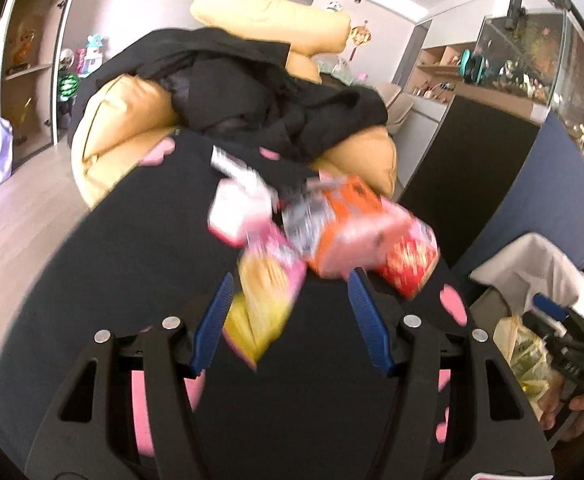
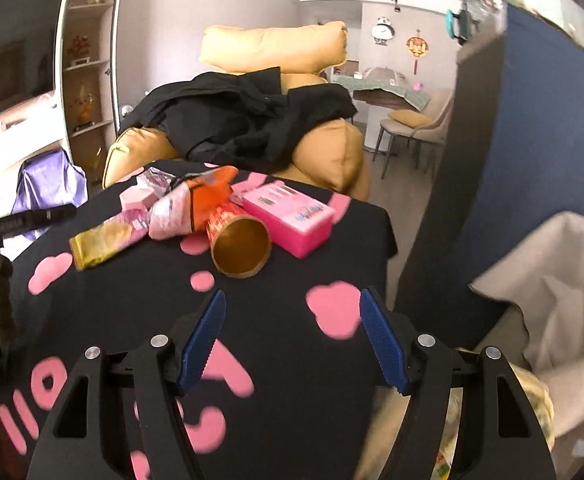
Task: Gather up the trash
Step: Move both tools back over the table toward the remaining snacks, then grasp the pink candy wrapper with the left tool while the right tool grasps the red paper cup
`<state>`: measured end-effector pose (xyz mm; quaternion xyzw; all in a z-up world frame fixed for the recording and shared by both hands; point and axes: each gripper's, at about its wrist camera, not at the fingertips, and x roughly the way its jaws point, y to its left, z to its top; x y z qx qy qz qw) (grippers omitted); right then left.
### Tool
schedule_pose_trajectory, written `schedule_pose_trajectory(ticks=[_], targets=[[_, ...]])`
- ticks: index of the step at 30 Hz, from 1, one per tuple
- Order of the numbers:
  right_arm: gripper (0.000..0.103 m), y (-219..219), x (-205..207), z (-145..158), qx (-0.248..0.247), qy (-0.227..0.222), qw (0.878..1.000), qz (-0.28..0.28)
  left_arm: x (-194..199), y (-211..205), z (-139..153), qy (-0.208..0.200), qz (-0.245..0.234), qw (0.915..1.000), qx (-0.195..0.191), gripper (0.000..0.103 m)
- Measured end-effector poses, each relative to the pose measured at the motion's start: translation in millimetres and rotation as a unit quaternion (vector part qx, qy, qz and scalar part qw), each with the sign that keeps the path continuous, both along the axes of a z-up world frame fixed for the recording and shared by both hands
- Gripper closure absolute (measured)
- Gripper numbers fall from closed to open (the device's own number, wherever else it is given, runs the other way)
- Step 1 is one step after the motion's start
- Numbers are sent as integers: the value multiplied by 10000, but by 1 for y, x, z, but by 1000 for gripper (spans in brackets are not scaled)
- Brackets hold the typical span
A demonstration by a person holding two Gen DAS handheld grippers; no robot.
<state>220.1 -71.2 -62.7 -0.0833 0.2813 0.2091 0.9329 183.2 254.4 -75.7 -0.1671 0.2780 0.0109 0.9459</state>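
Your left tongs [image 1: 289, 280] and right tongs [image 2: 292, 300] are both half open and hold nothing. The red tube [image 2: 237, 240] lies open and empty on the table [image 2: 131, 300].

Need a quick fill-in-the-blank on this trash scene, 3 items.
1. The red tube lies on its side with its ___ end facing the right wrist camera.
2. The table cover is black with ___ shapes.
3. Black clothing is draped over the ___ sofa.

Missing: open; pink; yellow
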Motion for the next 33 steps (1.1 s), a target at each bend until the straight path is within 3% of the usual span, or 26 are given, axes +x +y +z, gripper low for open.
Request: schedule_pose_trajectory(ticks=[5,12,16,17,19,20,21,27,33], targets=[[37,40,30,-3,-252,-54,9996,69,59,42,17,-39,-42,10000,-58,42],[37,72,65,-5,-280,17,9995,149,165,82,-14,1144,-16,9916,-599,42],[37,78,74,-7,-359,-2,9992,150,198,85,-30,1358,90,9879,-741,43],[37,77,77,-8,-330,30,9994,135,203,84,-32,1398,63,9871,-773,46],[37,73,81,-13,-270,127,9995,97,215,78,-38,1557,-62,9850,-739,64],[37,71,82,-15,-264,166,9995,80,218,75,-40,1610,-103,9846,-674,81],[37,69,83,-18,-263,216,9994,59,218,74,-38,1594,-114,9852,-620,90],[37,55,87,-25,-77,396,9992,20,181,63,2,924,-346,9947,-296,97],[37,59,89,-24,211,510,9981,258,123,40,33,683,-897,9928,-405,97]])
